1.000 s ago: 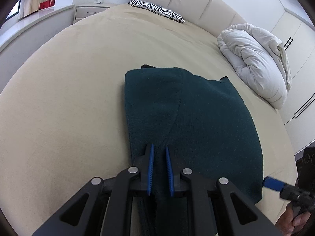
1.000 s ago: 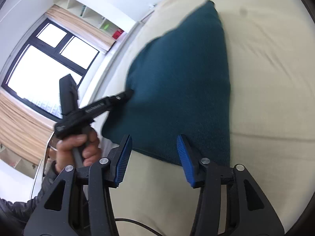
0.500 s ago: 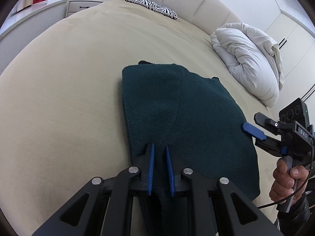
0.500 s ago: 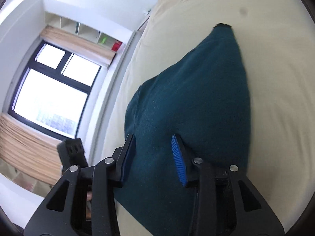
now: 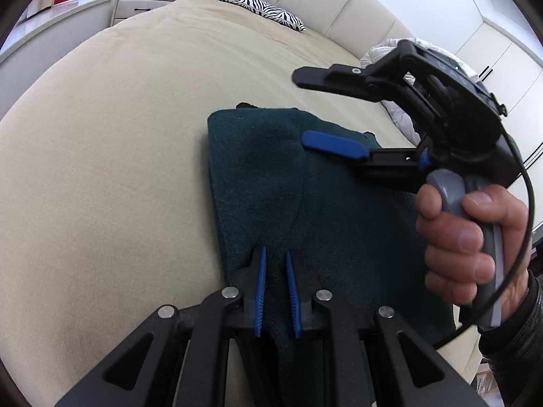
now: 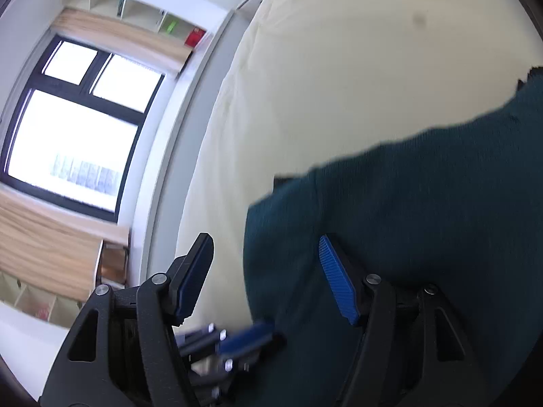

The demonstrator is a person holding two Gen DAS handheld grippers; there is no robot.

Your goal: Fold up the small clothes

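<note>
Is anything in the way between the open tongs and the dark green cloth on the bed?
Nothing visible. The right tongs hang open just above the green cloth, with only air between them.

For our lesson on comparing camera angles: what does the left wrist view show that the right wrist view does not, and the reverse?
Left wrist only: the zebra-striped pillow, the white duvet, the padded headboard, and the person's hand gripping the handle of the right gripper, whose jaws have just been opening, with nothing between them.

Right wrist only: the window and wooden blinds.

Both: the dark green garment on the beige bed, pinched at its near edge by the left gripper.
</note>
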